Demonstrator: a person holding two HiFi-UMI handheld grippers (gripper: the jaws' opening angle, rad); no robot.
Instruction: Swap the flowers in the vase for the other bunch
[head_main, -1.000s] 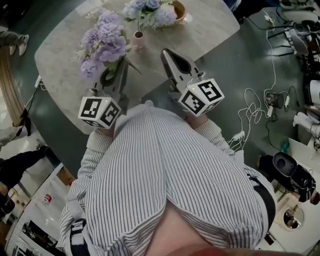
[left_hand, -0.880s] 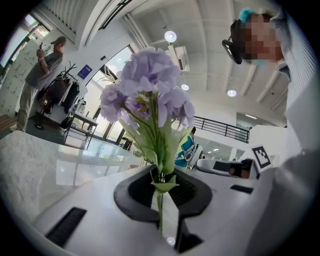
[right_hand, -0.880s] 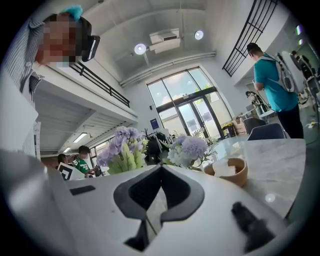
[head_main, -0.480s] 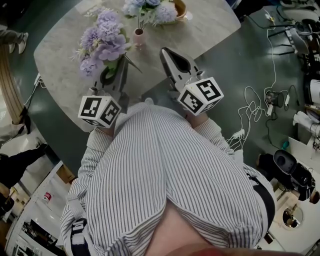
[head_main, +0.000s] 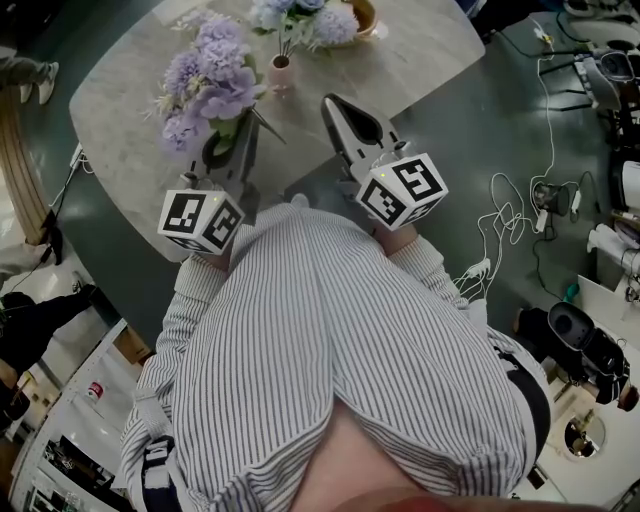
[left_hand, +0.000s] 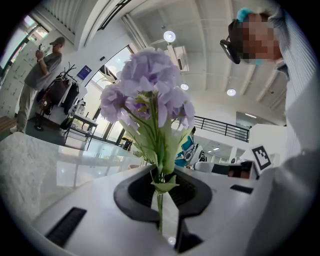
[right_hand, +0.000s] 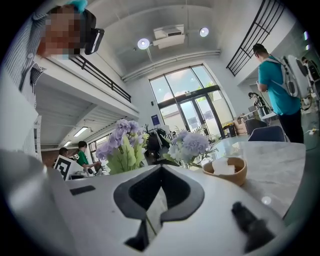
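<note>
Head view: a person in a striped shirt stands at a gray table (head_main: 400, 60) with a gripper in each hand. The left gripper (head_main: 240, 135) is clenched on the thin green stem (left_hand: 159, 220) of the purple bunch (head_main: 205, 85). The left gripper view shows it best: the two jaws of the left gripper (left_hand: 161, 197) pinch the stem, and the purple bunch (left_hand: 150, 85) sticks out past them. This bunch is over the table, just left of the vase (head_main: 279, 72).

The little pink vase stands on the table with the pale bunch (head_main: 305, 18) in it. A brown bowl (head_main: 362, 15) sits just to its right.

The right gripper (head_main: 335, 108) is near the vase and does not touch it. In the right gripper view its jaws are pressed together, and I see nothing held by the right gripper (right_hand: 156, 200). Past it are the purple bunch (right_hand: 120, 135), the pale bunch (right_hand: 190, 145) and the bowl (right_hand: 225, 171).
</note>
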